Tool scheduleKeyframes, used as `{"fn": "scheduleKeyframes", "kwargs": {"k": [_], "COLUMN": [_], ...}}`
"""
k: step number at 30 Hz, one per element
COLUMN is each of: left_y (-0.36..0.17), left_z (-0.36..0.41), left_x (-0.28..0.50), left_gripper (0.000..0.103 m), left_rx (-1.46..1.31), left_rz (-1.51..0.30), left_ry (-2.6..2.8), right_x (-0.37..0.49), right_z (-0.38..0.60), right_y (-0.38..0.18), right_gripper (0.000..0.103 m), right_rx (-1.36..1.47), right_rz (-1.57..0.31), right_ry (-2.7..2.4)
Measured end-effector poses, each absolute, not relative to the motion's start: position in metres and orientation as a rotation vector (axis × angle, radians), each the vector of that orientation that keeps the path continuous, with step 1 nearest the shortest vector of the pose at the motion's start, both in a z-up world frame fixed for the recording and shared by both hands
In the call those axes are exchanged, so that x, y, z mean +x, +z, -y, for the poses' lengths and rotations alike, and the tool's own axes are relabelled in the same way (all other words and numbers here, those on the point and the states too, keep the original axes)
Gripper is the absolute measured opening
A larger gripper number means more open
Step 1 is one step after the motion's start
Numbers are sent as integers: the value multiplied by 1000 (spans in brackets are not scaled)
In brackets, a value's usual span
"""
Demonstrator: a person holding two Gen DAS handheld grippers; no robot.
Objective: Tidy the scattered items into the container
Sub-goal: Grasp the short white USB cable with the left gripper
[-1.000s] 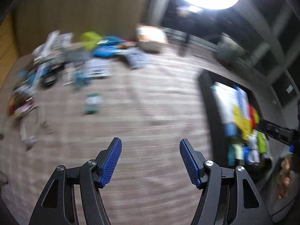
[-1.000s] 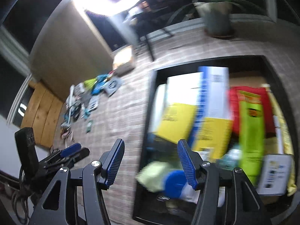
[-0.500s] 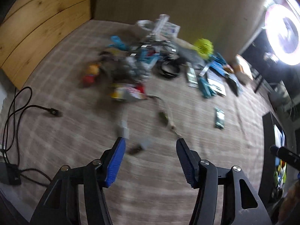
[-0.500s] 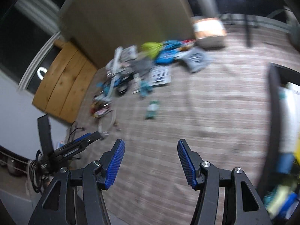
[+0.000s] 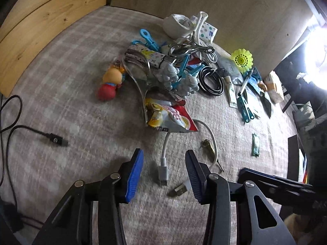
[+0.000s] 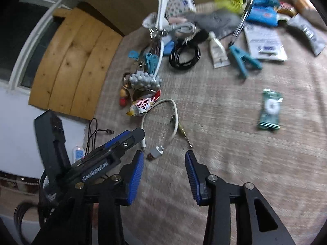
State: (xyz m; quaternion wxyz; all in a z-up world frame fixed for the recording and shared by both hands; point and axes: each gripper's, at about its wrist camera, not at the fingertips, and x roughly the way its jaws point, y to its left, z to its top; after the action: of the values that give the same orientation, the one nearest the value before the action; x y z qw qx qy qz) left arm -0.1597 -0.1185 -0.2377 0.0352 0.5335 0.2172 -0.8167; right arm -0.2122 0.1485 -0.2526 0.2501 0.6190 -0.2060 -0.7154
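Observation:
My left gripper is open and empty, low over the carpet, with the plug end of a white USB cable lying between its fingers. The cable also shows in the right wrist view. My right gripper is open and empty, just right of the left one, near the cable's grey USB plug. A pile of scattered items lies beyond: a snack packet, a small doll, a grey studded ball, a black cable coil. The container's dark edge shows far right.
A green sachet lies alone on the carpet. A small brass pin lies by the white cable. A black charging cable runs in from the left. Wooden panels and a wall border the carpet behind the pile.
Both grippers have swung away from the container to the scattered pile and dropped lower. The left gripper now straddles the white cable's plug. Both have stayed open.

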Motion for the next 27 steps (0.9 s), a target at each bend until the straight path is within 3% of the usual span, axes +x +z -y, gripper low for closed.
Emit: {"fn": "scheduleKeyframes", "kwargs": {"k": [8,12,14,19,27], "left_y": [-244,-245,-245,-244,-224], "left_z": [109,101,94,84,46], "left_x": [-169,-169,-166,-156,-140], "left_gripper": [35,21,19,13,12], "left_rx": [1661,1686,1686,1699,1673], "left_rz": [-606,-605,-581,-619,-618], "left_ry": [-2549,-2583,-2596,-2603,-2682], "right_x": [-228,-231,-231,-224,-197], "right_z": [-137,-129,-126,-132,-158], "right_y": [-281,-290,-293,-292,-275], "right_gripper": [31,17,10,9,5], "right_rx": [1770,1775,1774,1763,1701], "right_rz": [618,635,624,624,601], "right_ry": [-1915,-1879,-1877,-1876,-1906]}}
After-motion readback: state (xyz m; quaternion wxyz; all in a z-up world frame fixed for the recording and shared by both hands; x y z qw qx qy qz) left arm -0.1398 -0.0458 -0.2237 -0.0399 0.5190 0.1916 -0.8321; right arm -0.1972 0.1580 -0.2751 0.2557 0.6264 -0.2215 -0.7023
